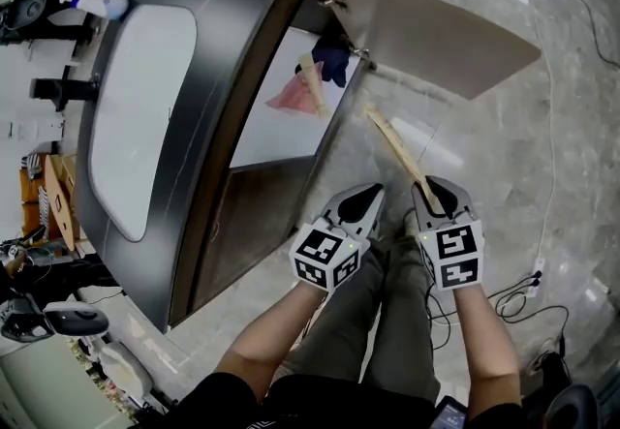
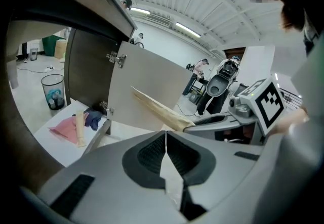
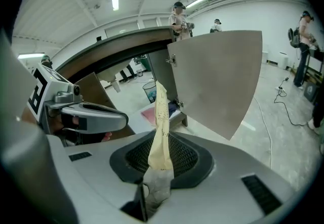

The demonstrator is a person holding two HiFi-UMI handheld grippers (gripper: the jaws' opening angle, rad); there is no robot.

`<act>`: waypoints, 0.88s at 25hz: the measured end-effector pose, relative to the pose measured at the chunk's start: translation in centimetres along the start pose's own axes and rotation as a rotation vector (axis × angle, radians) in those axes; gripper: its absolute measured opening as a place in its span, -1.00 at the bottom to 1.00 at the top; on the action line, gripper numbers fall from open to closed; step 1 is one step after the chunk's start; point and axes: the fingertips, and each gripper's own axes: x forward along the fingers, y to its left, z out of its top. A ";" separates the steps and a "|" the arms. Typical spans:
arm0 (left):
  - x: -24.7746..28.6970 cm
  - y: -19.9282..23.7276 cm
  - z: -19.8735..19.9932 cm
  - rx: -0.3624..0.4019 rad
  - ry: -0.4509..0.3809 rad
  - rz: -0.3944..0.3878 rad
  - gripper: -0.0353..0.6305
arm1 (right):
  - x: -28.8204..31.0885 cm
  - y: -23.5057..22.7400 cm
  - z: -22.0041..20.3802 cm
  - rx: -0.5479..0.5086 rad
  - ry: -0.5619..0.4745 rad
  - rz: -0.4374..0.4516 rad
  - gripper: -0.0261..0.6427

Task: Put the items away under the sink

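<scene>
Right gripper [image 1: 426, 193] clamps one end of a long paper-wrapped stick [image 1: 395, 144], pointing it toward the open cabinet [image 1: 271, 137] under the sink [image 1: 145, 117], apparently to stow it. Left gripper [image 2: 166, 149] is closed and empty.

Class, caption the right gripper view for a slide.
Right gripper holds a beige strip before the open cabinet door.

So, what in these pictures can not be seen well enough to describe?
The strip in the right gripper: its lower end is hidden between the jaws in the right gripper view, and its print is too small to read.
The cabinet: in the head view the counter covers its back part.
The blue cloth: small and dark in every view, so what it is cannot be told.
</scene>
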 end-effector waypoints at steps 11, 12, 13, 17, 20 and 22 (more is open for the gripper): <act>3.8 6.4 -4.4 -0.026 -0.025 0.053 -0.85 | 7.3 -1.0 -3.6 0.001 0.000 0.000 -0.68; 4.0 7.0 -4.9 -0.029 -0.027 0.058 -0.85 | 7.9 -1.0 -3.9 -0.005 0.000 0.000 -0.68; 4.1 7.5 -5.3 -0.034 -0.029 0.064 -0.85 | 8.5 -1.0 -4.0 -0.007 -0.003 0.003 -0.68; 4.7 9.5 -7.4 -0.059 -0.035 0.092 -0.85 | 11.2 -1.0 -4.7 -0.031 -0.016 0.012 -0.68; 5.5 10.6 -9.3 -0.070 -0.031 0.103 -0.85 | 13.2 -1.0 -5.6 -0.045 -0.017 0.022 -0.68; 6.1 11.3 -10.3 -0.070 -0.032 0.109 -0.85 | 14.4 -1.1 -6.4 -0.043 -0.015 0.030 -0.68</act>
